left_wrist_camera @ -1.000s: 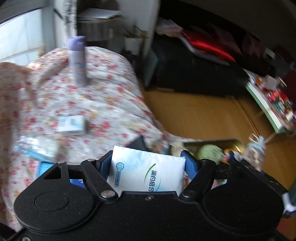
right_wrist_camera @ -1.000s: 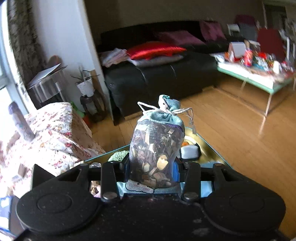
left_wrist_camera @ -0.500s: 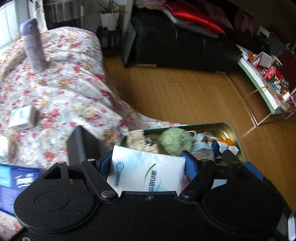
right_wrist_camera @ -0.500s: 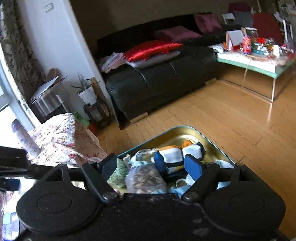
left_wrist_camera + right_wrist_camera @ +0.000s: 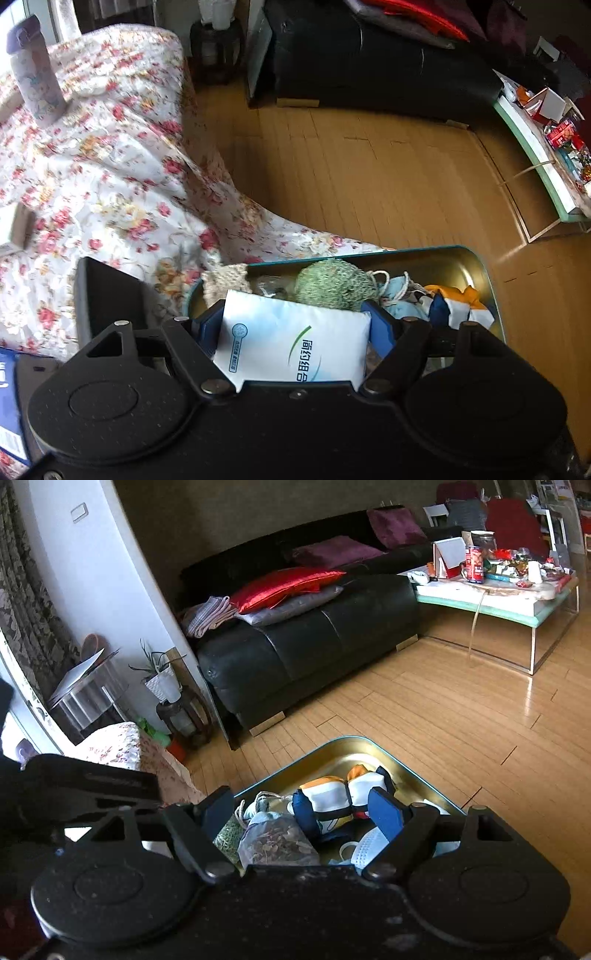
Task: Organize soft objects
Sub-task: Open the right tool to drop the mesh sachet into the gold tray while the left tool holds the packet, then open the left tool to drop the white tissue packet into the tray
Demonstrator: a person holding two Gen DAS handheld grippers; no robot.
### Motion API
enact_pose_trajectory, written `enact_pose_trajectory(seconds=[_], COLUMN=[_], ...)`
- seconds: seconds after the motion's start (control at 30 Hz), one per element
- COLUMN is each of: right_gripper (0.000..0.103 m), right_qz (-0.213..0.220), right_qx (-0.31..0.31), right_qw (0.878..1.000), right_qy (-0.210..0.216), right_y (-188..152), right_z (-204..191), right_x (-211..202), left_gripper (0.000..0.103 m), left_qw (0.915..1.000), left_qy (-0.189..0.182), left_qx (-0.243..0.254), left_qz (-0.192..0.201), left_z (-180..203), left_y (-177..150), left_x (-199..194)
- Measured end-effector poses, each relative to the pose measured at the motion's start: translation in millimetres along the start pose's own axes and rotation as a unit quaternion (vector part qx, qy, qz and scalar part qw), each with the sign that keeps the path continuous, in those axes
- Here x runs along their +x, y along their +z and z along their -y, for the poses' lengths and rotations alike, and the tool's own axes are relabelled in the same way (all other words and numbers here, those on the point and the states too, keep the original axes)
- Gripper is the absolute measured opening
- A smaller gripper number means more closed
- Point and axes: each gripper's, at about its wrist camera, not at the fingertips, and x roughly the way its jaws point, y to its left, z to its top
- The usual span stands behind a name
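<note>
My left gripper (image 5: 291, 317) is shut on a white tissue pack (image 5: 291, 347) with blue and green print, held just over the near end of a gold tin (image 5: 476, 262) with a teal rim. In the tin lie a green knitted pouch (image 5: 336, 284), a beige knitted piece (image 5: 225, 280) and an orange, white and navy soft toy (image 5: 458, 302). My right gripper (image 5: 301, 806) stands open above the same tin (image 5: 354, 746). Below its jaws lie a mesh sachet of dried herbs (image 5: 277, 840), the toy (image 5: 343, 797) and a white face mask (image 5: 369, 845).
A flowered bedspread (image 5: 110, 177) with a lilac bottle (image 5: 33, 74) and a small box (image 5: 16, 225) lies left. A black sofa (image 5: 306, 642) and a cluttered glass-legged table (image 5: 495, 594) stand beyond the wooden floor (image 5: 424, 709). A plant stand (image 5: 181, 709) sits by the wall.
My right gripper opened and the herb sachet dropped from it into the tin. My left gripper carried the tissue pack from over the bedspread to over the tin and tilted further down.
</note>
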Motion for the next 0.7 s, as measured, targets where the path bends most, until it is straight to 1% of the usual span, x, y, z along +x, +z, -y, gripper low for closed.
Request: enact_pose_trajectory(seconds=[0.1,0.2,0.27,0.3,0.33,0.4,0.5,0.6,0.63,0.7], right_gripper=[0.08,0.08,0.08,0.08,0.08,0.08,0.08,0.08,0.08,0.08], right_qz=[0.005,0.006,0.007,0.007,0.007,0.006,0.006,0.008,0.009,0.01], right_qx=[0.004,0.007,0.007,0.007,0.008,0.011,0.014,0.013,0.012,0.012], right_qw=[1.0,1.0,1.0,1.0,1.0,1.0,1.0,1.0,1.0,1.0], right_qy=[-0.001,0.0,0.0,0.0,-0.001,0.0,0.0,0.0,0.0,0.0], right_y=[0,-1,-1,-1,-1,-1,0,-1,-1,-1], right_z=[-1,0,0,1,1,2,3,3,3,4], right_x=[0,0,-1,-1,-1,-1,0,-1,-2,-2], left_gripper=[0.071,0.071,0.071,0.071,0.071,0.071,0.071,0.071,0.071,0.071], left_qw=[0.9999,0.9998,0.9993,0.9989,0.9988,0.9987,0.9971,0.9956,0.9955,0.9965], left_qy=[-0.002,0.012,0.019,0.015,0.012,0.019,0.015,0.002,0.003,0.01], left_qx=[0.001,0.007,0.004,0.001,0.001,0.02,0.033,0.021,0.019,0.022], left_qz=[-0.012,-0.017,-0.032,-0.045,-0.047,-0.043,-0.067,-0.092,-0.093,-0.08], left_z=[5,9,8,6,4,7,8,3,1,2], left_y=[0,-2,-4,-6,-9,-15,-22,-29,-30,-32], left_x=[8,17,24,28,29,24,21,21,20,14])
